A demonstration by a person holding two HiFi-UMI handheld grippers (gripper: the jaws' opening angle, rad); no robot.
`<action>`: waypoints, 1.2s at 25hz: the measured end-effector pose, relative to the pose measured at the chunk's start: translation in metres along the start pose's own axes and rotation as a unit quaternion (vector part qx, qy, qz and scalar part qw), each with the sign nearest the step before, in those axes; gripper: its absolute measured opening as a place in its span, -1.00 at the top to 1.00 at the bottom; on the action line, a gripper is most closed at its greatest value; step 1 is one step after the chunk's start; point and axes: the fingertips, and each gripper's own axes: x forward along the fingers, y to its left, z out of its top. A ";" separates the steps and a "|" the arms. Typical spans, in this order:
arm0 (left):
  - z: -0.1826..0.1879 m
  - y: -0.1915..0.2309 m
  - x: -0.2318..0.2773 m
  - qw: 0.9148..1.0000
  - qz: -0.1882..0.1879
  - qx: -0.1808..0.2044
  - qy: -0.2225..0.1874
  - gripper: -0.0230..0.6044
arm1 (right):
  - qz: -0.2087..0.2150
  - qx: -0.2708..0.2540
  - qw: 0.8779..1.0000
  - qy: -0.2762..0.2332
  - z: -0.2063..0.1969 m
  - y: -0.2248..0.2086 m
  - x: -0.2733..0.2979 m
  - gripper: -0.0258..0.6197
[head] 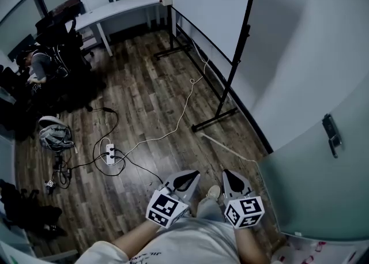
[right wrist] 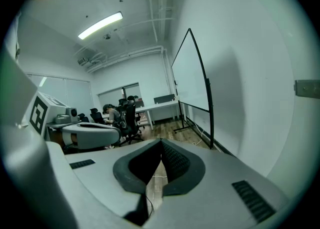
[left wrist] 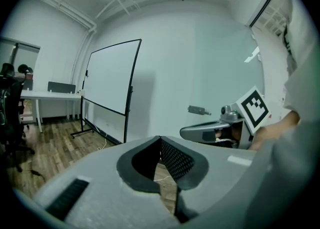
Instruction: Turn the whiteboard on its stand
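Along the right wall, well ahead, the whiteboard (head: 210, 9) stands upright on its black stand (head: 214, 120), its long edge parallel to the wall and its face toward the room. Left gripper (head: 187, 177) and right gripper (head: 232, 179) point forward side by side, jaws pressed together, empty. Only the head view shows the power strip (head: 109, 153) on the floor.

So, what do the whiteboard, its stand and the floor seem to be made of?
The whiteboard looks like a coated panel: smooth, plain white, faintly glossy. The stand is probably painted metal tube: thin, straight, matte black. The floor is wood or wood-look laminate: brown planks with visible grain; I cannot tell which.
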 end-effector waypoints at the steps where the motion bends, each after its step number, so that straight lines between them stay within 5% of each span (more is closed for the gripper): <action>1: 0.001 0.004 0.002 1.000 0.001 -0.005 -0.001 0.89 | 0.000 -0.002 1.000 0.000 0.002 -0.002 0.004 0.91; 13: 0.020 0.061 0.050 0.999 0.027 -0.027 -0.009 0.89 | 0.020 -0.006 1.000 0.001 0.021 -0.037 0.075 0.90; 30: 0.118 0.127 0.209 0.998 0.050 -0.015 -0.039 0.89 | 0.024 -0.016 0.999 -0.036 0.131 -0.190 0.165 0.91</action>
